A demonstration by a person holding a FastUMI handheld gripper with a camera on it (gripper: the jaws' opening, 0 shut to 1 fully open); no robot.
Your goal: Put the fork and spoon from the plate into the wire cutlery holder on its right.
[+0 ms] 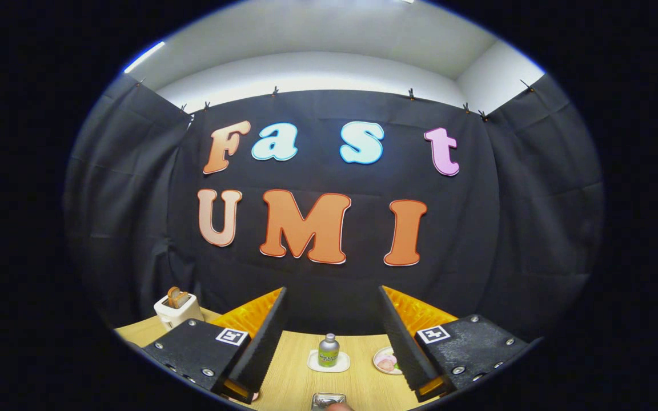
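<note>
My gripper [332,288] is held high over a wooden table [289,377], open, with nothing between its fingers. Its fingers point at the booth's black cloth wall. Low between the fingers, at the near side of the table, lies a shiny metal thing [328,401]; I cannot tell what it is. A small round plate [384,361] with something pinkish on it lies on the table, partly hidden behind the right finger [406,342].
A small bottle [328,350] stands on a white coaster [329,364] mid-table, between the fingers. A white toaster [177,311] with a slice of bread in it stands at the table's far left, beyond the left finger.
</note>
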